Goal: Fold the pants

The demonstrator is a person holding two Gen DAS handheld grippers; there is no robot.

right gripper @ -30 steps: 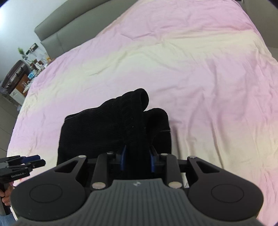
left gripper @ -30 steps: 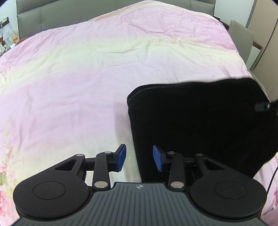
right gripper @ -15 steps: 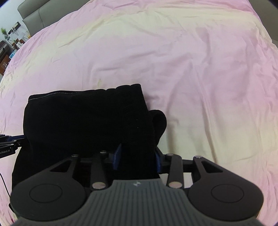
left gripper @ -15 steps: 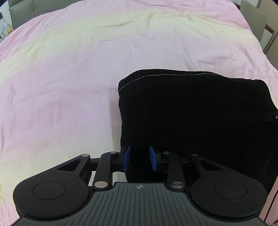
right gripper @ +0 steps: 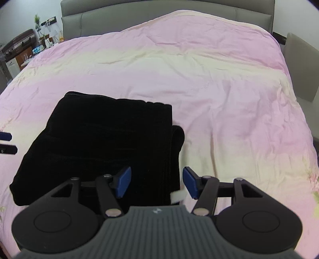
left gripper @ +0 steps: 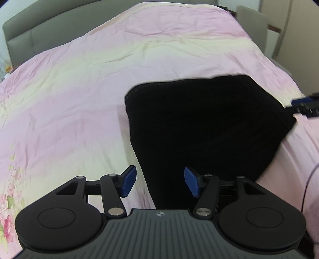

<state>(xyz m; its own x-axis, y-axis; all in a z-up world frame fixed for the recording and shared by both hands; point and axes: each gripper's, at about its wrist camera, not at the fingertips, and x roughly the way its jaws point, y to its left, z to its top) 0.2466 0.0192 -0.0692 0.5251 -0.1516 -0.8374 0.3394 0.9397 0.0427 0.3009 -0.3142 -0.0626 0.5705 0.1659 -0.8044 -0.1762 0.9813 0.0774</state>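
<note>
Both sets of jaws have just been opening, and there it is: the left gripper [left gripper: 160,184] stands released, blue pads well apart, with the near left edge of the black pants [left gripper: 201,127] lying between them but not pinched. Over on the other side, the right gripper [right gripper: 157,182] is released too; the stacked right-hand edge of the pants [right gripper: 99,143] sits in the gap, and neither pad presses on it.

The pants lie as a squat folded block on the pink and cream bed [right gripper: 219,83], toward its near edge and well short of the grey headboard [right gripper: 159,14]. The far edge runs fairly straight, but at the right side one rounded layer bulges out past the stack, and a small pale tag [right gripper: 177,196] shows by the right jaws.

How will this handle? Looks like a soft, thick knit: light, limp, no stiffness of its own, so it will sag and slide apart if lifted by one layer. Not slippery, not fragile, and the quilt beneath gives way, so a pad can dig under. Best bet, I'd say, is to take hold at the two near corners, through all layers at once, or nip that bulging roll on the right and tuck it in.
</note>
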